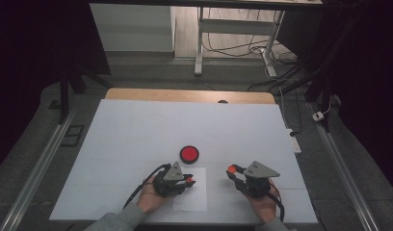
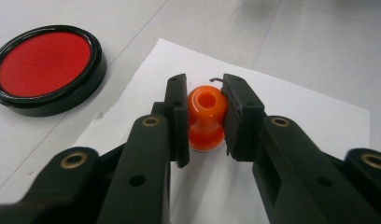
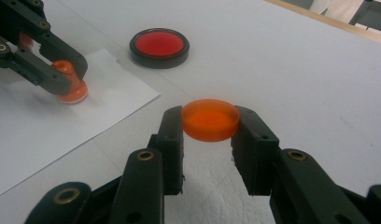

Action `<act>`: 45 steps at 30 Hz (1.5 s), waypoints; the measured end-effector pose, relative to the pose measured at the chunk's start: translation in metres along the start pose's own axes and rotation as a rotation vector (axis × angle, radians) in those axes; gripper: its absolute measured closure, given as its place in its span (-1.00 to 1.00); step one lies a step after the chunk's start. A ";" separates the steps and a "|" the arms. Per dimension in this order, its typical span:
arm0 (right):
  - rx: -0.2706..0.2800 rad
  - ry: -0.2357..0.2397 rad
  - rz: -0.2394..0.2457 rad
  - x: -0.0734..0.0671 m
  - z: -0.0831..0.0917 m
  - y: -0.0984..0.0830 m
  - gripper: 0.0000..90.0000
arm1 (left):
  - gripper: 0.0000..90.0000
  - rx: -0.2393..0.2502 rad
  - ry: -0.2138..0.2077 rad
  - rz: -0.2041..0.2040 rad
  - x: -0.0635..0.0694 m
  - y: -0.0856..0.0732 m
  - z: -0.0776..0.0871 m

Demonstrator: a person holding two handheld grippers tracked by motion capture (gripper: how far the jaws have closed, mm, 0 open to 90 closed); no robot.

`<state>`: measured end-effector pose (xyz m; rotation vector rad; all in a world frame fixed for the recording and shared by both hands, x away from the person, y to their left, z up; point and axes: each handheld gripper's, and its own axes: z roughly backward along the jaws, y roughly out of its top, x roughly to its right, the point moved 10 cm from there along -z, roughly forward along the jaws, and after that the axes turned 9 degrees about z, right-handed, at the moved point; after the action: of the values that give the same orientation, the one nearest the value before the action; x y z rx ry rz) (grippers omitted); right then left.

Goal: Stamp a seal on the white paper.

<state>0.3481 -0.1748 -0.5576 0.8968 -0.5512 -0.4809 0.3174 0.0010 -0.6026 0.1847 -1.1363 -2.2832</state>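
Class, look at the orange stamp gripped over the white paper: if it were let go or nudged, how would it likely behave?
The stamp has a narrow waist and rounded knob, so it probably tips easily when nudged. Once over, its round shape would likely let it roll. It looks like smooth, hard plastic, so the left gripper might slip on it.

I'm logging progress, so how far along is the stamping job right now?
Done: the orange cap is off and held in the right tongs, and the red ink pad lies open. In hand: the left tongs grip the orange stamp, its base on the white paper. No print shows on the paper yet. Probably left: lifting the stamp and recapping it.
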 end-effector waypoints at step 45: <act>0.006 0.002 0.000 0.001 0.000 0.001 0.43 | 0.62 0.222 -0.122 0.154 -0.011 0.038 0.056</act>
<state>0.3485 -0.1750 -0.5565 0.9026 -0.5515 -0.4783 0.3229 0.0277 -0.5392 0.0413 -1.4169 -2.0552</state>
